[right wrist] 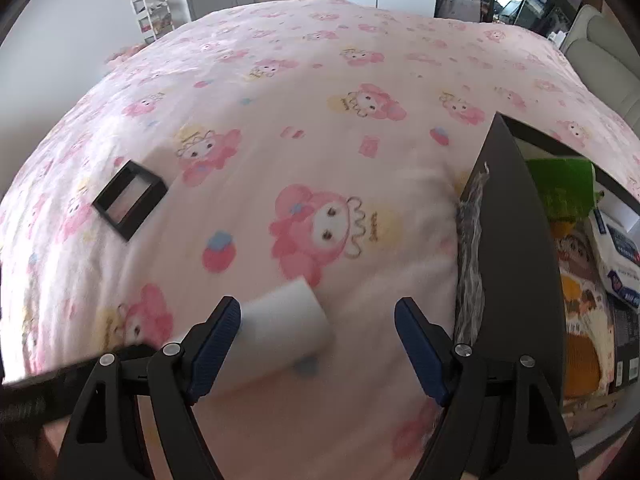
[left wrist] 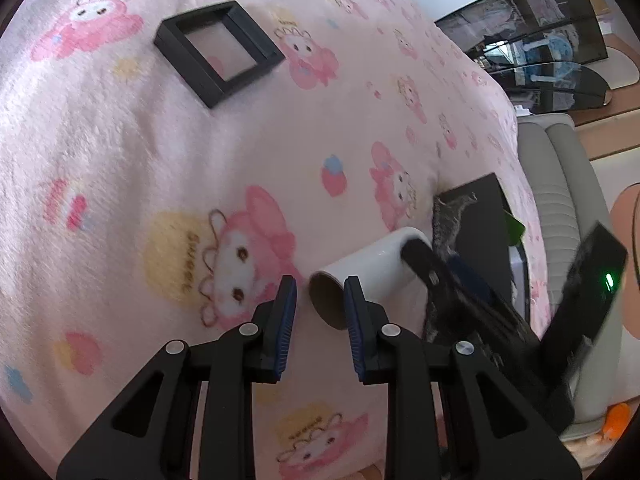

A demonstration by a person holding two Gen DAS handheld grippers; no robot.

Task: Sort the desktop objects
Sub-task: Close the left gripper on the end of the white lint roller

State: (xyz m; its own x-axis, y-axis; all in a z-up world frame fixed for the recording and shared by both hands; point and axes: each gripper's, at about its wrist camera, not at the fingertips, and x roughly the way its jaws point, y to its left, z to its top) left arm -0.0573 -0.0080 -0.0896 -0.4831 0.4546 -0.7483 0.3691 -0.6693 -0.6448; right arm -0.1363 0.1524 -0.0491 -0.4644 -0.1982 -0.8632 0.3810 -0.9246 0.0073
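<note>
A white cardboard roll [left wrist: 368,270] lies on its side on the pink cartoon-print blanket [left wrist: 160,200]. It also shows in the right wrist view [right wrist: 284,320]. My left gripper [left wrist: 320,292] is open and empty, just in front of the roll's open end. My right gripper [right wrist: 318,316] is open wide, with the roll between its fingers near the left finger [right wrist: 218,332]; the other gripper's finger [left wrist: 424,258] reaches the roll's far end. A black square frame box [left wrist: 218,52] lies farther off; it also shows in the right wrist view [right wrist: 130,204].
A black storage box [right wrist: 516,264] stands at the blanket's right edge with a green packet [right wrist: 564,188], a tissue pack [right wrist: 620,256] and other packets inside. A grey chair [left wrist: 560,208] stands beyond the edge. Shelves [right wrist: 154,12] stand far behind.
</note>
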